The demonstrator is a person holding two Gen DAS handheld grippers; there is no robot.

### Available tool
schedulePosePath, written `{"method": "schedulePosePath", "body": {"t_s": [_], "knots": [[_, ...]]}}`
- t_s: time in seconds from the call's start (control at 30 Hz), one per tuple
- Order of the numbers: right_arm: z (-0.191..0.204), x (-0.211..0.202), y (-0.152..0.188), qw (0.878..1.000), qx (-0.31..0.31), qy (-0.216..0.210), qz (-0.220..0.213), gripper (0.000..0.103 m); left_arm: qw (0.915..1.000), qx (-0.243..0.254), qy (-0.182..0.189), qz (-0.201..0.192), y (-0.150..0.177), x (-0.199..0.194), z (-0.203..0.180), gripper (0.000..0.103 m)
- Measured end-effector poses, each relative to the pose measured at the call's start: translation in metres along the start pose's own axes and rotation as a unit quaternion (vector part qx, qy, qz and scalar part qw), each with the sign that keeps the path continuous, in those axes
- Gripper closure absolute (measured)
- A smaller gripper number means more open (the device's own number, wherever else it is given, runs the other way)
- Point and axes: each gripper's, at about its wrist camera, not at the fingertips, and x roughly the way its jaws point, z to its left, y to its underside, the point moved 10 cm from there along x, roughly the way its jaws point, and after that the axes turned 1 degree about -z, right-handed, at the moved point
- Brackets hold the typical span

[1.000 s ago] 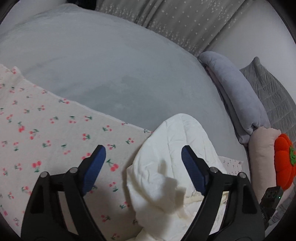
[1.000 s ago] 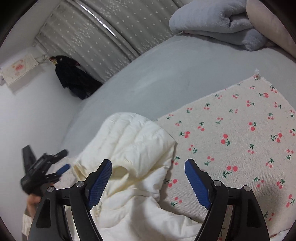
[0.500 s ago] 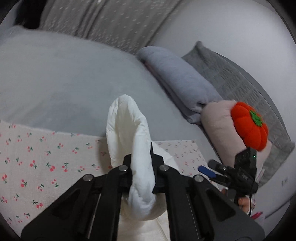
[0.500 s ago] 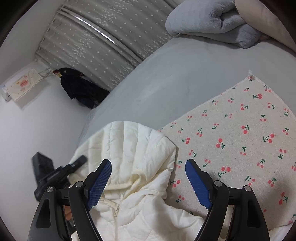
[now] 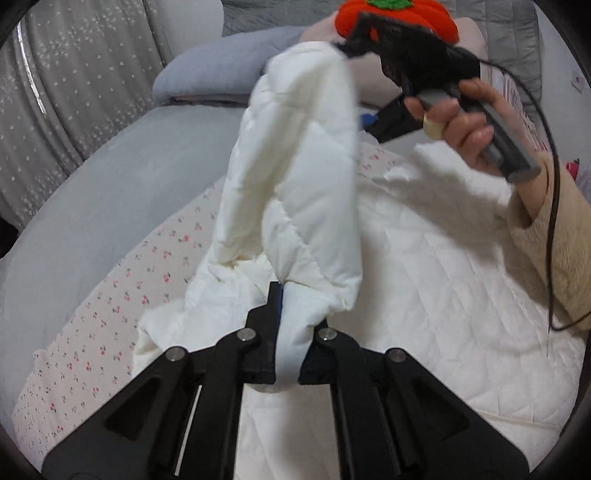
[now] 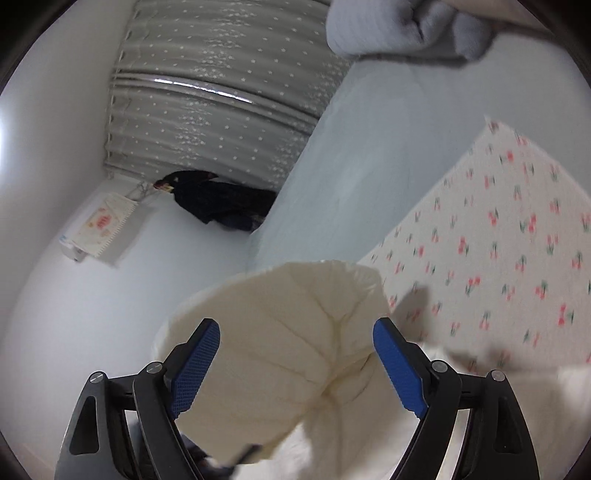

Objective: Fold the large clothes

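No legible writing; left gripper clamps white jacket.

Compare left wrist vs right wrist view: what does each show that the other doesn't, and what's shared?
Left wrist only: the left gripper shut on the hood of the white quilted jacket, the person's hand holding the other tool, an orange plush.
Right wrist only: the right gripper, jaws opening with the hood between them, untouched; dark clothes by the curtain.
Both: jacket, cherry-print cloth, grey bed.
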Motion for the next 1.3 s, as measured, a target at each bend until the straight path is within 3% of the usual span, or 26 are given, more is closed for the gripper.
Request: {"method": "schedulePosePath", "body": {"t_s": [0.1,0.17,0.23,0.33,0.37,0.4,0.47,0.57,0.67,0.73,0.83,0.87,0.93,1.0,1.03,1.13,1.2,1.23,1.3], "knots": [[-0.008,-0.004,0.022,0.999,0.028,-0.015,0.032,0.016,0.9994,-0.018,0.011,0.029,0.029,0.007,-0.015,0.093],[-0.021,-0.001,0.042,0.998,0.034,0.007,0.061,0.016,0.9975,-0.046,0.015,0.051,0.047,0.007,-0.016,0.086],[-0.038,0.006,0.066,0.995,0.029,0.045,0.088,0.019,0.9946,-0.080,0.019,0.063,0.057,0.003,-0.015,0.070],[-0.062,0.022,0.096,0.987,0.013,0.099,0.129,0.050,0.9882,-0.142,0.021,0.055,0.069,-0.012,-0.001,0.051],[-0.070,0.030,0.106,0.982,0.000,0.125,0.142,0.076,0.9862,-0.159,0.015,0.045,0.069,-0.018,0.009,0.050],[-0.075,0.036,0.116,0.978,-0.010,0.144,0.151,0.092,0.9843,-0.173,0.006,0.035,0.067,-0.025,0.018,0.050],[-0.074,0.046,0.137,0.973,-0.020,0.159,0.165,0.093,0.9797,-0.199,-0.020,0.011,0.058,-0.038,0.036,0.048],[-0.059,0.069,0.179,0.962,-0.072,0.164,0.205,0.093,0.9732,-0.225,-0.046,-0.016,0.045,-0.050,0.057,0.047],[-0.058,0.080,0.196,0.951,-0.115,0.187,0.216,0.091,0.9692,-0.233,-0.075,-0.024,0.035,-0.047,0.071,0.047],[-0.059,0.078,0.194,0.948,-0.136,0.199,0.207,0.091,0.9645,-0.225,-0.138,-0.007,0.045,-0.040,0.092,0.037],[-0.059,0.066,0.186,0.946,-0.153,0.208,0.196,0.090,0.9380,-0.200,-0.273,0.073,0.070,-0.039,0.114,0.032],[-0.060,0.061,0.183,0.944,-0.158,0.214,0.195,0.086,0.9283,-0.196,-0.300,0.099,0.080,-0.039,0.117,0.032],[-0.061,0.051,0.185,0.938,-0.159,0.226,0.210,0.071,0.9231,-0.205,-0.308,0.106,0.089,-0.041,0.117,0.032],[-0.058,0.037,0.180,0.937,-0.156,0.225,0.218,0.048,0.9242,-0.223,-0.294,0.100,0.092,-0.045,0.114,0.032],[-0.057,0.027,0.172,0.937,-0.164,0.230,0.205,0.045,0.9219,-0.227,-0.297,0.102,0.094,-0.048,0.114,0.032],[-0.037,0.002,0.139,0.935,-0.210,0.252,0.136,0.042,0.9024,-0.231,-0.346,0.112,0.096,-0.064,0.122,0.032],[-0.024,-0.004,0.123,0.933,-0.229,0.257,0.101,0.042,0.8974,-0.249,-0.354,0.086,0.090,-0.071,0.124,0.032],[-0.019,-0.003,0.116,0.933,-0.239,0.257,0.086,0.042,0.8992,-0.265,-0.342,0.065,0.083,-0.071,0.124,0.032],[-0.009,0.009,0.105,0.931,-0.259,0.250,0.062,0.041,0.9126,-0.292,-0.285,0.019,0.063,-0.058,0.114,0.032]]}}
